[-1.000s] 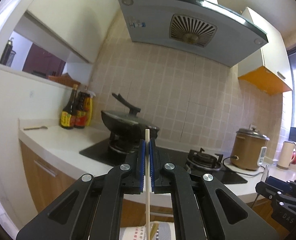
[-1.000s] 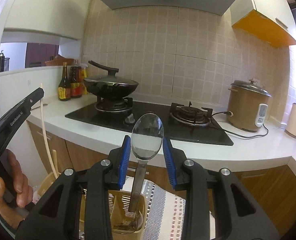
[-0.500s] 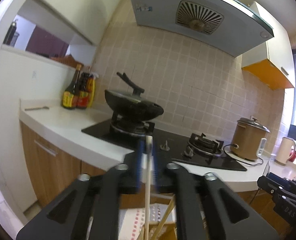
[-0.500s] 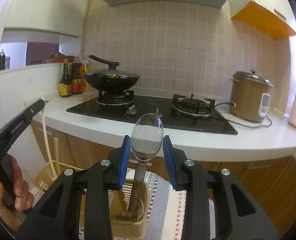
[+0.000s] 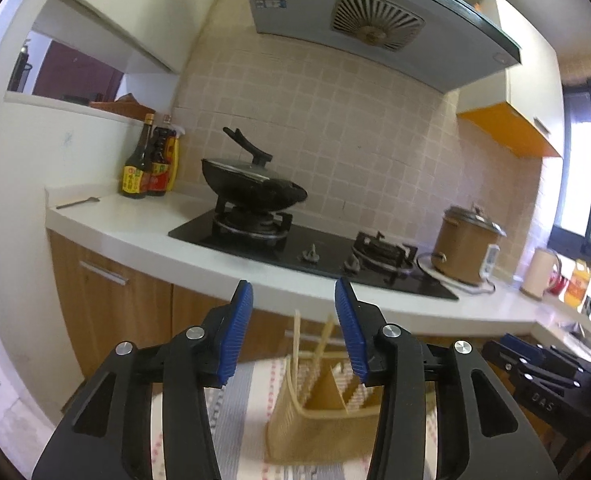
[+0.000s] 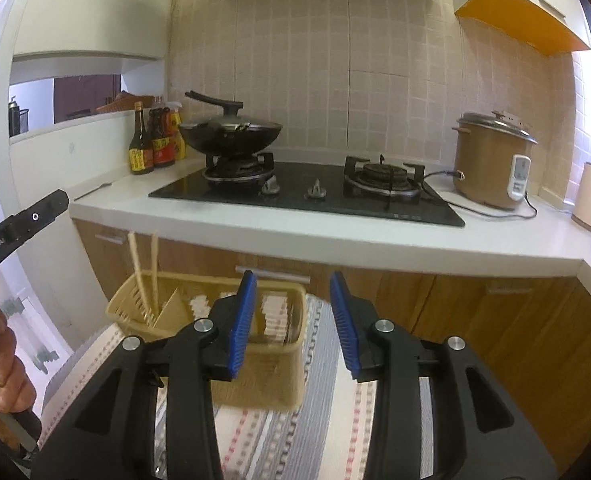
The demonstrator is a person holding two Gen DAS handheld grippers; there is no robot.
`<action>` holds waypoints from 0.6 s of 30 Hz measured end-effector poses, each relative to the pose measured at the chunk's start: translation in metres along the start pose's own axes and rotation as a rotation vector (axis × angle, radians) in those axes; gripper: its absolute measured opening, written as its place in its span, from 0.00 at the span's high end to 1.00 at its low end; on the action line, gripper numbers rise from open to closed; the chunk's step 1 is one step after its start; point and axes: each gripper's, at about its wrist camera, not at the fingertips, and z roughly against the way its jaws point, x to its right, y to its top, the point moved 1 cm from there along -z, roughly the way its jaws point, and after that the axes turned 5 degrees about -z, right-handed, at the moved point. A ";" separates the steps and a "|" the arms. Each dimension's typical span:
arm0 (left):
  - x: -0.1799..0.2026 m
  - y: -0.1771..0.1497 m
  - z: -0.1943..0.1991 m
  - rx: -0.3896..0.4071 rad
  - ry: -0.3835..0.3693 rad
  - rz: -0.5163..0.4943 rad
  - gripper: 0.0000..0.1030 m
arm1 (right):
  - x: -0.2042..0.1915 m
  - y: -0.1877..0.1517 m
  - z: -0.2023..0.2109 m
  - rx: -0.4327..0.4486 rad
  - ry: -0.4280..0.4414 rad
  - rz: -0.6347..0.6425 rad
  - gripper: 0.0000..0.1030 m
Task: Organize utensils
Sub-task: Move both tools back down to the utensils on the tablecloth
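Blue ribbed pads line both tools: the left gripper [image 5: 294, 330] and the right gripper [image 6: 292, 320] each gape wide, holding nothing. Lower centre, two pale slender chopsticks [image 6: 145, 276] stand nearly upright, tips up, in the left compartment of a slatted beige plastic basket [image 6: 283, 376] on a striped cloth [image 6: 295, 440].

A tan slotted utensil basket [image 6: 271, 344] is seen standing upright on a striped cloth [image 6: 295, 432]. Two pale chopsticks [image 6: 145, 276] are propped upright in its left compartment, leaning slightly, their tips rising above the rim.
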 end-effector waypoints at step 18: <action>0.021 -0.055 0.052 -0.261 -0.047 -0.073 0.52 | 0.001 -0.054 0.017 -0.302 -0.041 -0.017 0.66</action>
